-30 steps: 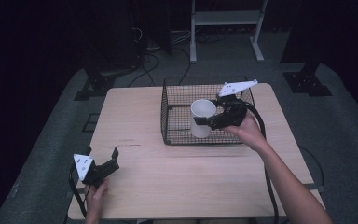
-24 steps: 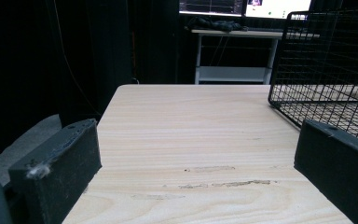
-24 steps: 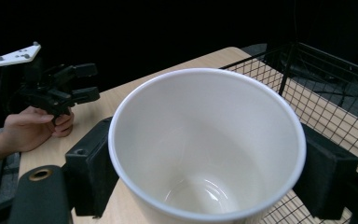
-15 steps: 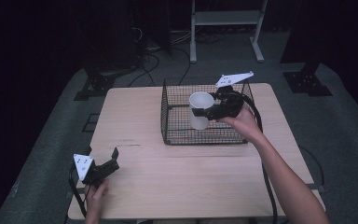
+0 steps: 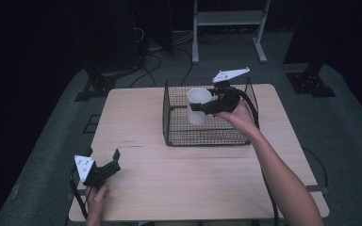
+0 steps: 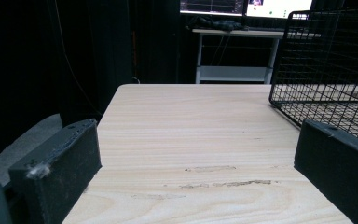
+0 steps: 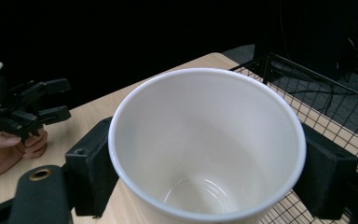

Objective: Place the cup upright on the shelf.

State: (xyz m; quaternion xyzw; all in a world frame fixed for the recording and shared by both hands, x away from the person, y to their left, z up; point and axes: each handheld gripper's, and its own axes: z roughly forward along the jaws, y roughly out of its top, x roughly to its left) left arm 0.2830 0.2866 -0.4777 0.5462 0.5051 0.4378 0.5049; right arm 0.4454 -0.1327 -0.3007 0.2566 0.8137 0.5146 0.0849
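Left to right, high view: the left gripper is being held low at the near-left corner of the table, w/ a hand under it and its grey plate facing up. Its jaws are being kept spread apart w/ nothing between them; in the left gripper view only bare wood is being framed between the two black jaws, and the basket's corner is being seen at the right edge.

Mid-table is being left bare.

Further right, toward the far side, a black wire basket is being rested on the tabletop. A white cup is being gripped by the right gripper, upright, mouth up, over the basket's inside near its left-centre; whether the cup's base is touching the basket floor can't be told. The right hand is being reached in from the basket's right side.

In the right gripper view the cup is being clamped at both sides of its rim area by the jaws, empty inside, w/ the basket wire behind and to the right, and the left gripper is being seen far off at the left edge.
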